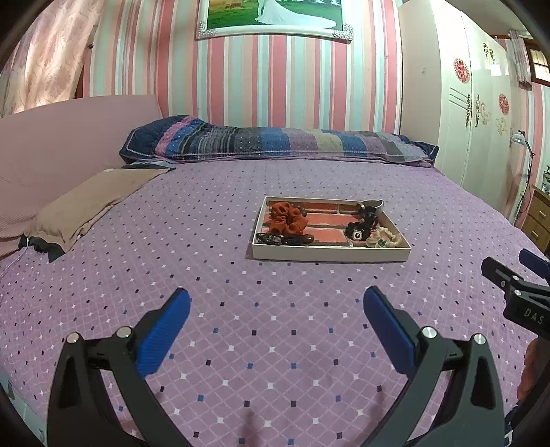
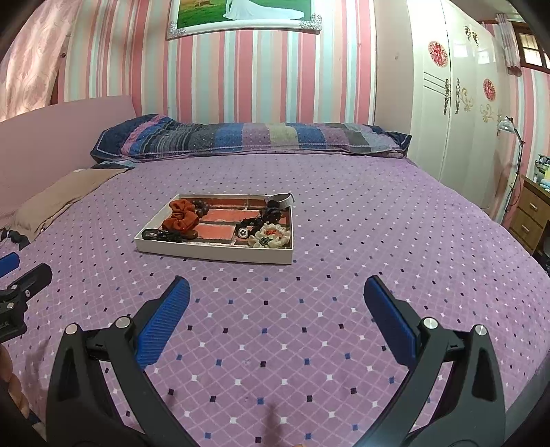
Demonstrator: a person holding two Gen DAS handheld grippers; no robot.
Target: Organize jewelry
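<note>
Both wrist views look low across the purple diamond-patterned bed [image 1: 275, 326] toward the striped wall, sharing the shallow white rectangular tray [image 1: 330, 254] [image 2: 213, 254] mid-distance; the right view sits further right.

I see purple diamond-dotted bedspread [image 1: 275, 326] beneath and between jaws, stretching far ahead. Long patchwork pillow [image 1: 282, 142] lies well ahead, across far edge of bed. Tan folded cloth [image 1: 92, 199] sits ahead, off left of jaws, against pink headboard [image 1: 68, 137]. Pink-striped wallpaper [image 1: 275, 86] behind pillow; framed picture [image 1: 275, 17] high above, frame partly cut off. White wardrobe [image 2: 457, 113] with floral stickers ahead right. I note wooden drawer unit [image 2: 531, 215] at far right edge.
</note>
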